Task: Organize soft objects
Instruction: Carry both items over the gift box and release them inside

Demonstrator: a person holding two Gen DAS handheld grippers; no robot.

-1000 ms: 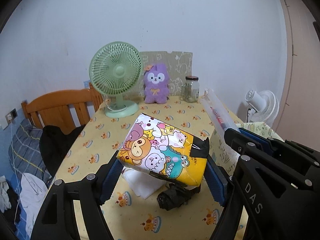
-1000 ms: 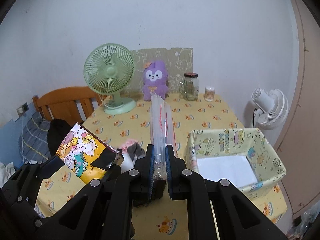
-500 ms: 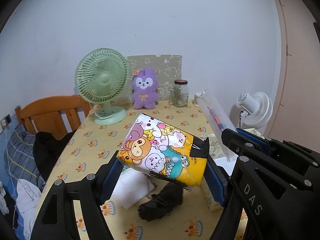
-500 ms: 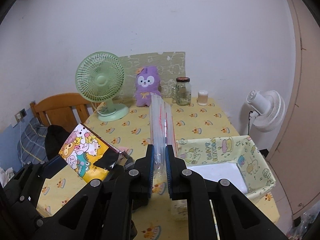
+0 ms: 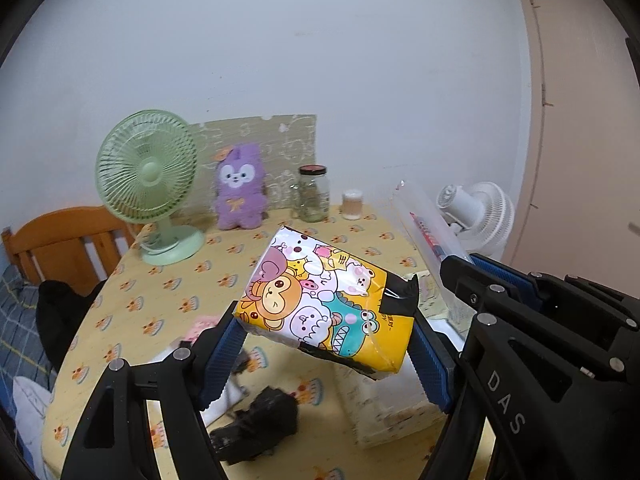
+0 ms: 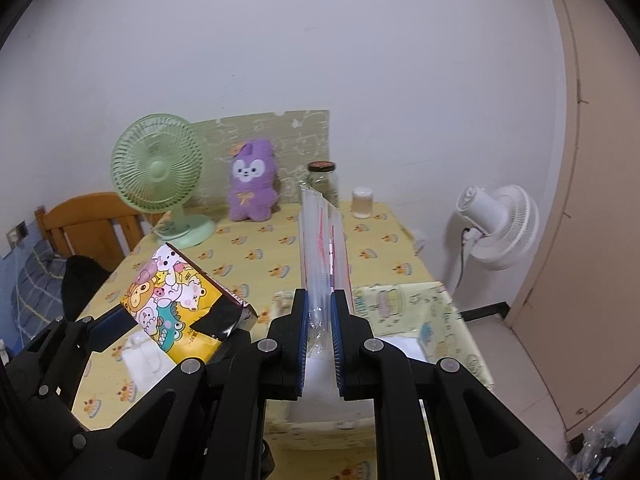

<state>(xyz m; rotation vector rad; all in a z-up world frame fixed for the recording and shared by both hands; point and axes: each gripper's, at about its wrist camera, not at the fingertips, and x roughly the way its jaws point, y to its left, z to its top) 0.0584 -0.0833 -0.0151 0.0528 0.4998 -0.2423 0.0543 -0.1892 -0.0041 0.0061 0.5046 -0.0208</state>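
My left gripper (image 5: 324,344) is shut on a soft yellow cartoon-print pack (image 5: 326,304) and holds it above the table; the pack also shows in the right wrist view (image 6: 180,304). My right gripper (image 6: 320,332) is shut on a clear plastic sleeve (image 6: 322,248) that stands up between the pads; the sleeve also shows in the left wrist view (image 5: 426,228). A yellow fabric basket (image 6: 404,300) with white cloth inside lies just under the right gripper; in the left wrist view the basket (image 5: 396,412) sits at the lower right. A black cloth (image 5: 260,424) and a white cloth (image 6: 140,360) lie on the table.
At the back of the yellow table (image 6: 260,256) stand a green fan (image 6: 160,172), a purple plush (image 6: 252,184), a glass jar (image 6: 324,180) and a small cup (image 6: 362,202). A wooden chair (image 6: 92,224) is at the left, a white floor fan (image 6: 496,224) at the right.
Both grippers have risen and moved right with their loads. The basket now lies right under the right gripper and beside the held pack.
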